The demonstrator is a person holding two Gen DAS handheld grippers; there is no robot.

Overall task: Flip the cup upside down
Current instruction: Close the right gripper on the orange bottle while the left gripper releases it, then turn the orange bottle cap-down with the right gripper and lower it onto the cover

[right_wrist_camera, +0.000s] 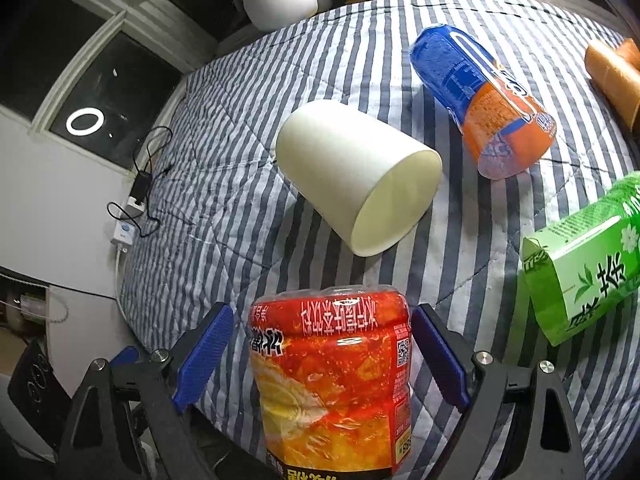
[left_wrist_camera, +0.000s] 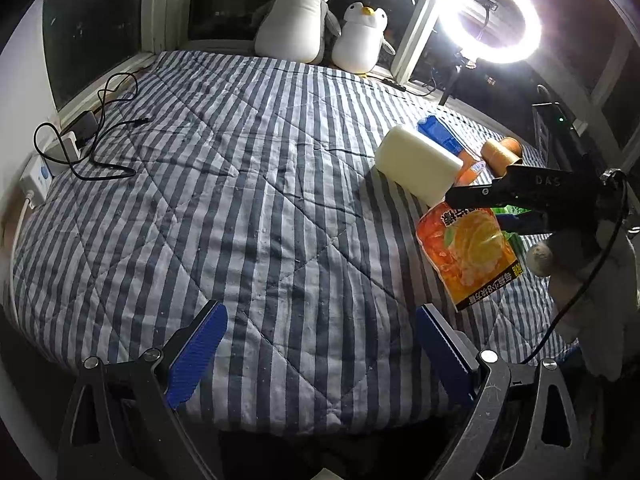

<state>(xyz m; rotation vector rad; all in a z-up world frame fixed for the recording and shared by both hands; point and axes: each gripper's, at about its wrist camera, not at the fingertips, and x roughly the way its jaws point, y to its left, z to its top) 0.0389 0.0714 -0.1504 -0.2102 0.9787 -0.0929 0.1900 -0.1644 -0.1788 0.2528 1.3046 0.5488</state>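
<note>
Our right gripper, jaws wide around the red cup at bottom centre, should close squarely; left gripper gapes empty.

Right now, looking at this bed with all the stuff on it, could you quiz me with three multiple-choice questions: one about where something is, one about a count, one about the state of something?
1. Where is the red cup?
A. between the right gripper's fingers
B. on the windowsill
C. inside the white cup

2. How many plush penguins sit by the window?
A. one
B. two
C. four

3. How is the white cup?
A. upright
B. lying on its side
C. crushed flat

Answers: 1 A, the blue fingers flank it, though contact is unclear. 2 B, a larger and a smaller one show. 3 B, its open mouth faces sideways on the striped quilt.
</note>
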